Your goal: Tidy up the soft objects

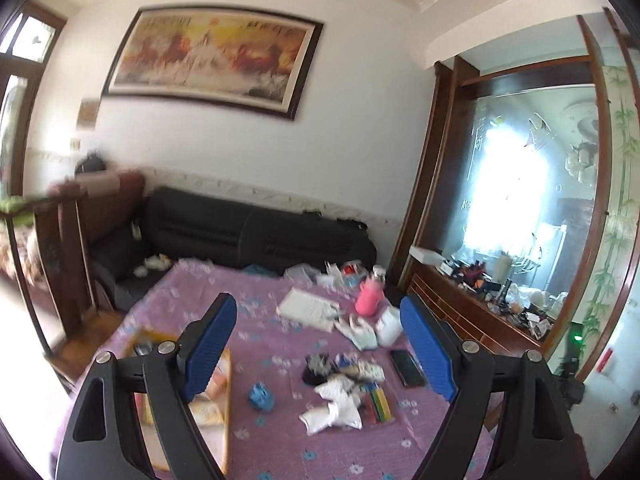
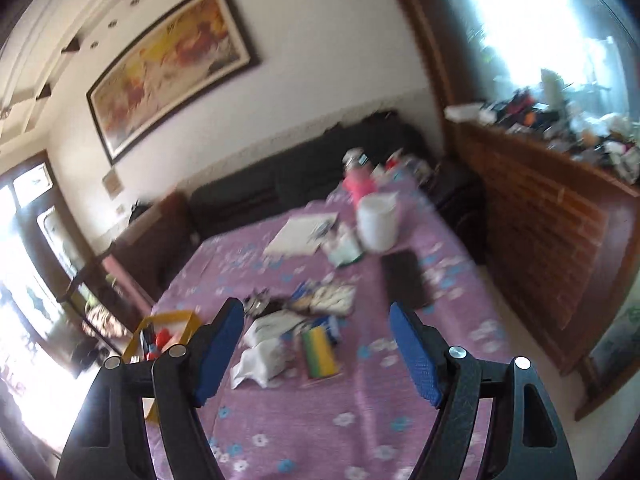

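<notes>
The left gripper point(image 1: 320, 344) hangs above the worktop point(image 1: 256, 316), which is covered by a purple cloth with small blue and white flowers; its 2 blue-padded fingers point(image 1: 210, 346) are spread wide, released, and hold or touch nothing. The right gripper point(image 2: 318, 354) is likewise raised over the same worktop point(image 2: 400, 392), its 2 fingers point(image 2: 416, 360) wide apart and empty. The soft things lie loose near the middle of the cloth: crumpled white pouches point(image 1: 334, 406) sit in a small heap, and a crumpled blue bundle point(image 1: 261, 397) lies just to their left, apart from them. In the right wrist view the white pouches point(image 2: 262, 354) show between the 2 fingers, beside a flat packet with yellow and green stripes point(image 2: 318, 348). In the left wrist view that striped packet point(image 1: 378, 400) touches the right side of the heap. A black phone point(image 1: 407, 368) lies flat near the right finger, and shows again in the right wrist view point(image 2: 404, 280). Farther back stand a pink bottle point(image 1: 368, 298) and a white tub point(image 2: 376, 222), with a white sheet point(image 1: 306, 304) lying flat beside them. A yellow box point(image 2: 172, 320) sits at the left edge of the worktop. Both views are blurred, so finer detail of the small things cannot be told.
</notes>
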### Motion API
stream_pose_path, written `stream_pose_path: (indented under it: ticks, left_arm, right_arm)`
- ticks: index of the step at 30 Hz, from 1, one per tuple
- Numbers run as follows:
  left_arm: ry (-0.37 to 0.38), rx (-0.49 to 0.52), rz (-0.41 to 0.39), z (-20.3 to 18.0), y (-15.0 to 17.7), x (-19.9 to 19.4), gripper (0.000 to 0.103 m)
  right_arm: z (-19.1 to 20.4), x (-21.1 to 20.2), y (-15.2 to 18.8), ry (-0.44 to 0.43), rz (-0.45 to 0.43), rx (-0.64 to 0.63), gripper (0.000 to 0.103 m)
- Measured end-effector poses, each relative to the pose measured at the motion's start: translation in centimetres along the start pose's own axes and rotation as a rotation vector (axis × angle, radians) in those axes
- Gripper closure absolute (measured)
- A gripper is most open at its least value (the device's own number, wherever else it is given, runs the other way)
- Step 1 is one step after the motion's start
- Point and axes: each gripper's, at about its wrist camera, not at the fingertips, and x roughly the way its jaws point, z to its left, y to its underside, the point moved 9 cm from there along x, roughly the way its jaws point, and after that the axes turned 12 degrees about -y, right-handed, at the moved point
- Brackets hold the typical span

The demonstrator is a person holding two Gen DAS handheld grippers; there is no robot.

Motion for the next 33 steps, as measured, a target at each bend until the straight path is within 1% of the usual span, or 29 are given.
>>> stream_pose_path:
  ticks: [3,5,6,8,9,10,11,12,13,14,15,16,18,19,20,22,23,25,26,27,29,31,33]
  left_arm:
    - [-0.086,0.055,-0.048,0.4,-3.4,-2.1,0.012]
    - [-0.187,0.112,-0.094,1.3,-5.8,-3.5,0.006]
    - [-0.262,0.154,-0.132,2.0,-7.4,-4.2,0.005]
    - [-0.356,0.205,-0.166,2.9,-9.1,-4.8,0.0]
    - [-0.406,0.229,-0.171,3.5,-10.0,-4.9,0.0]
    - [-0.447,0.242,-0.174,4.2,-10.6,-5.0,0.0]
    - [-0.492,0.248,-0.174,5.0,-11.1,-4.8,0.0]
    - [-0.511,0.246,-0.167,5.6,-11.2,-4.5,0.0]
    - [-0.513,0.24,-0.155,6.1,-11.0,-4.0,0.0]
    - [-0.501,0.231,-0.136,6.5,-10.2,-3.2,0.0]
    - [-0.489,0.225,-0.123,6.7,-9.5,-2.6,0.0]
    - [-0.459,0.213,-0.105,6.8,-8.0,-1.7,0.0]
    - [-0.402,0.201,-0.072,6.8,-4.7,0.2,0.0]
    - [-0.36,0.196,-0.029,6.5,-2.2,1.5,0.0]
    - [-0.321,0.188,0.012,6.2,-0.3,2.4,0.0]
    - [-0.223,0.139,0.11,5.4,4.3,4.9,0.0]
    - [-0.184,0.118,0.148,4.8,6.3,6.0,0.0]
    - [-0.132,0.103,0.191,4.0,8.9,7.6,0.0]
    - [-0.104,0.097,0.211,3.3,10.5,8.3,0.0]
    - [-0.087,0.093,0.22,3.0,11.3,8.7,0.0]
    - [-0.048,0.094,0.246,2.0,13.5,9.7,0.0]
    - [-0.043,0.114,0.266,1.6,15.1,11.0,0.0]
    - [-0.053,0.133,0.285,1.6,16.8,12.1,0.0]
  right_arm:
    - [-0.6,-4.2,-2.6,0.013,-0.056,-0.008,0.023]
    - [-0.4,-7.3,-5.0,0.032,-0.098,-0.034,0.023]
    - [-0.2,-9.2,-6.6,0.055,-0.123,-0.061,0.023]
    - [1.1,-12.0,-9.5,0.104,-0.156,-0.114,0.019]
    - [1.8,-13.2,-11.0,0.13,-0.168,-0.14,0.015]
    - [2.8,-14.5,-13.1,0.169,-0.173,-0.179,0.014]
    - [3.6,-15.4,-14.5,0.196,-0.176,-0.205,0.013]
    - [4.7,-16.3,-16.3,0.237,-0.184,-0.24,0.011]
    - [5.4,-16.8,-17.2,0.258,-0.19,-0.26,0.009]
    - [6.6,-17.3,-18.3,0.279,-0.202,-0.291,0.005]
    - [7.7,-17.4,-18.7,0.279,-0.21,-0.318,0.002]
    - [8.6,-17.2,-18.5,0.264,-0.213,-0.339,0.0]
    - [9.8,-15.2,-16.4,0.211,-0.195,-0.371,0.0]
    - [9.9,-13.7,-15.0,0.185,-0.168,-0.374,0.0]
    - [9.9,-11.6,-13.0,0.157,-0.122,-0.368,0.0]
    - [9.2,-7.3,-8.9,0.124,-0.028,-0.34,0.0]
    - [8.9,-4.5,-6.3,0.11,0.026,-0.331,0.0]
    - [8.3,0.5,-1.5,0.108,0.109,-0.367,0.0]
    - [8.1,2.4,0.2,0.119,0.138,-0.382,0.0]
    - [7.8,4.5,2.2,0.123,0.176,-0.388,0.0]
    - [7.2,8.4,5.9,0.091,0.259,-0.365,0.0]
    - [6.6,11.4,9.2,0.046,0.324,-0.314,0.001]
    - [5.9,13.6,11.2,0.023,0.366,-0.27,0.001]
